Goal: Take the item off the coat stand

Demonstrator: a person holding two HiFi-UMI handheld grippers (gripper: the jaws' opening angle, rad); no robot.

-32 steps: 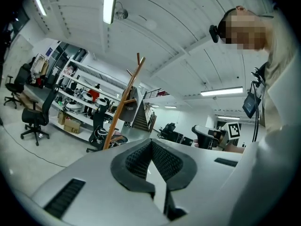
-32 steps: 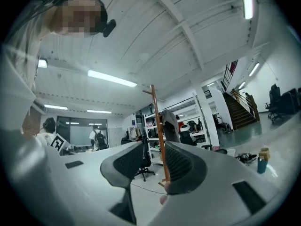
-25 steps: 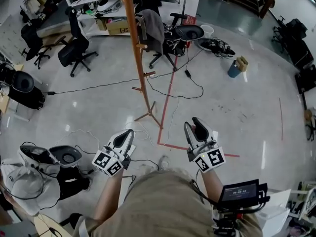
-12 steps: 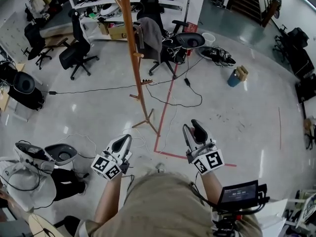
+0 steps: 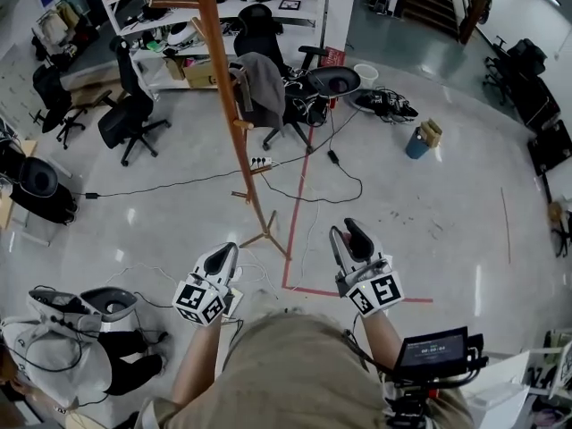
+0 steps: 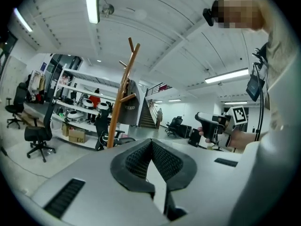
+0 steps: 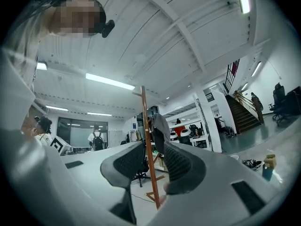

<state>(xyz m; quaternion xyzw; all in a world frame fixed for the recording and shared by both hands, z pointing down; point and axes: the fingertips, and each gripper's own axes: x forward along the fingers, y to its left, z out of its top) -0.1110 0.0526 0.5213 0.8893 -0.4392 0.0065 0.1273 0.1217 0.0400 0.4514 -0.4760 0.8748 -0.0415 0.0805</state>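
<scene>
Head view is showing the open floor stretching ahead of the person, with only loose cables and a red tape line crossing it. The wooden coat stand is standing upright ahead and slightly left, nearer the left tool than the right tool. A grey garment is hanging just beside its pole; peg or chair behind, one cannot tell. The left tool is sitting clenched and empty, and the right is gaping on nothing.

My rig and what I wear
Beige shirt; my left gripper and right gripper are pale grey with black ribbed pads, each bearing a black-and-white marker cube; a small black screen trails cables.
</scene>
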